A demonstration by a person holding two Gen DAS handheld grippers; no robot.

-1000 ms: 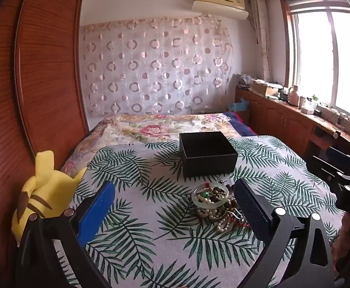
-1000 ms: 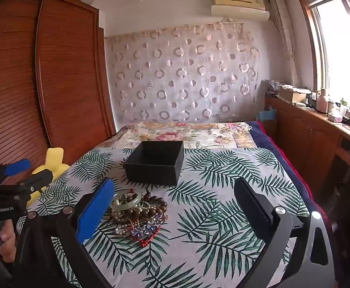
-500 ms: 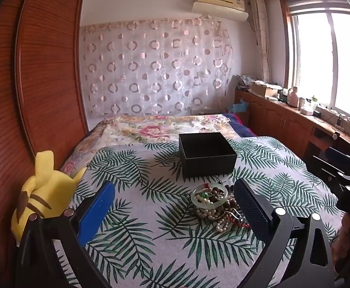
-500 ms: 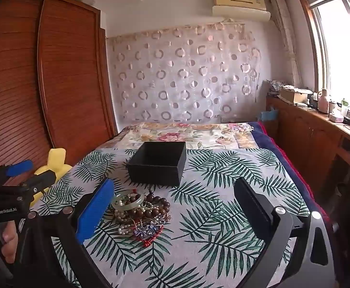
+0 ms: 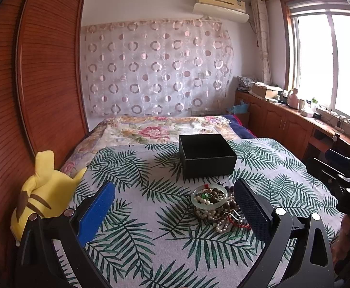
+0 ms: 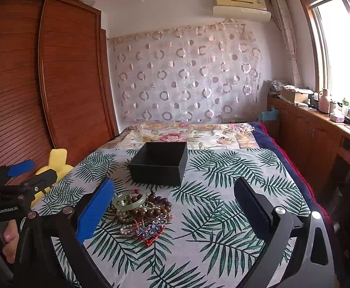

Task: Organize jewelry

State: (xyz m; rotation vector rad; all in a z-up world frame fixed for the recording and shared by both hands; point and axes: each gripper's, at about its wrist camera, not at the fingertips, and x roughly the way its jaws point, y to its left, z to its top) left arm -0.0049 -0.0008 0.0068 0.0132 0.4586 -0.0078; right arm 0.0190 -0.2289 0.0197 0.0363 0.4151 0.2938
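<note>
The jewelry pile lies on the bed, on a cover printed with green palm leaves, just in front of one black box. The box is open on top, square, and nothing can be seen inside it from these views. The pile is one tangled heap: one pale green bangle lies on its top at the left side, one string of dark brown wooden beads curls beside it, strands of small white pearls run under them, and one ornament with a red cord lies at the near edge. The exact number of pearl strands I cannot tell.

There are two tongs. The left tongs are wide open and hold nothing; the pile sits near their right finger. The right tongs are also wide open and empty, with the pile close to their blue left pad. One yellow plush toy lies at the left edge of the bed.
</note>
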